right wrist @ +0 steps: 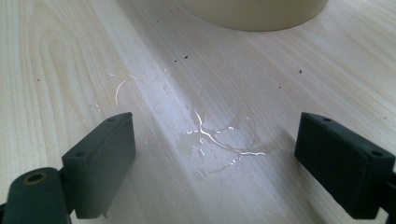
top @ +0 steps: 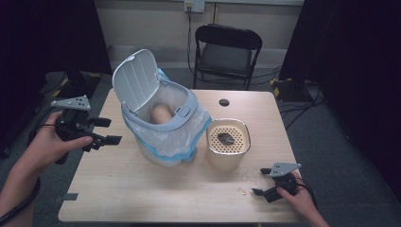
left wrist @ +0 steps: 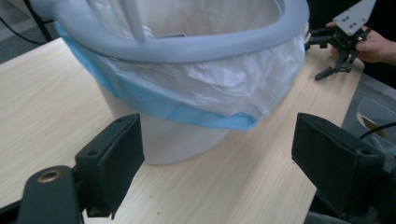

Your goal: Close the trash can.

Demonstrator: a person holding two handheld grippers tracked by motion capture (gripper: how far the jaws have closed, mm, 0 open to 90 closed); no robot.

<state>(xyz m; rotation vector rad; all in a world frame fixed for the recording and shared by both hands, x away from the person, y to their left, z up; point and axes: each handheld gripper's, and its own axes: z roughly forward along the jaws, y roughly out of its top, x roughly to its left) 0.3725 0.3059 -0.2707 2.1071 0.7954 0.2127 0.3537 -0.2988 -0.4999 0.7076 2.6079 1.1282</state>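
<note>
A small white bin (top: 161, 118) stands mid-table, lined with a white and blue plastic bag, its grey lid (top: 136, 78) tipped up and back. A rounded tan object (top: 161, 113) lies inside it. My left gripper (top: 106, 131) hovers just left of the bin, jaws open and empty; in the left gripper view the bin (left wrist: 187, 79) fills the space beyond them. My right gripper (top: 261, 181) rests low at the table's front right, open with nothing between its jaws, above a wet smear (right wrist: 210, 135) on the wood. It appears as the right gripper (left wrist: 343, 44) far off in the left gripper view.
A cream container (top: 228, 144) with a perforated insert holding a dark lump stands right of the bin. A black chair (top: 226, 54) stands behind the wooden table (top: 142, 194). A dark round hole (top: 224, 102) sits in the tabletop at the back.
</note>
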